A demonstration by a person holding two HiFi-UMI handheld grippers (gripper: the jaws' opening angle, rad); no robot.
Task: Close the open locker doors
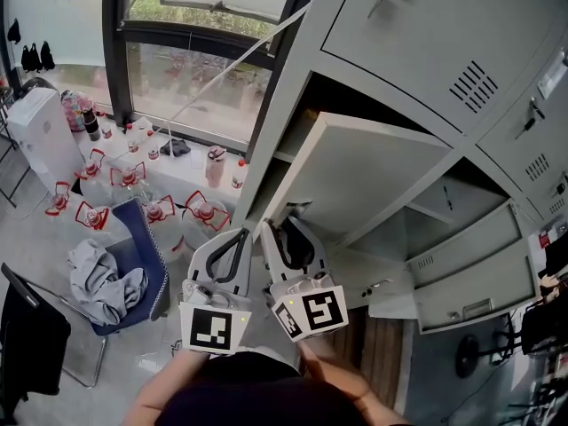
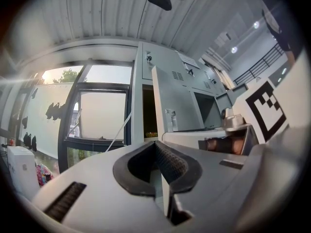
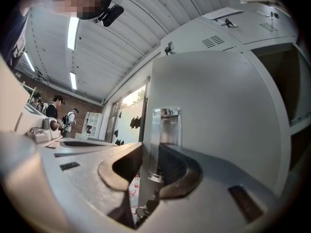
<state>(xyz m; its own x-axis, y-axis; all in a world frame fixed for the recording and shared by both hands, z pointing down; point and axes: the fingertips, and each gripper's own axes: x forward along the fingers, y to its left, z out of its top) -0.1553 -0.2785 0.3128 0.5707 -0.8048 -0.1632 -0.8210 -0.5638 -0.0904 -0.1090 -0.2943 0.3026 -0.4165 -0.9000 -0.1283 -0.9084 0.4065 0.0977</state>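
Observation:
A bank of grey lockers fills the right of the head view. One door stands swung out towards me, and another open door hangs lower right. My right gripper is at the free edge of the swung-out door. In the right gripper view that door fills the right side, and its edge with a metal latch plate sits between the jaws of the right gripper, gripped. My left gripper hangs just left of it, shut and empty. The left gripper faces the open door edge-on.
Several water jugs with red handles stand on the floor by the window. A blue chair with a grey cloth is at lower left, and a white box further left. People stand far off in the room.

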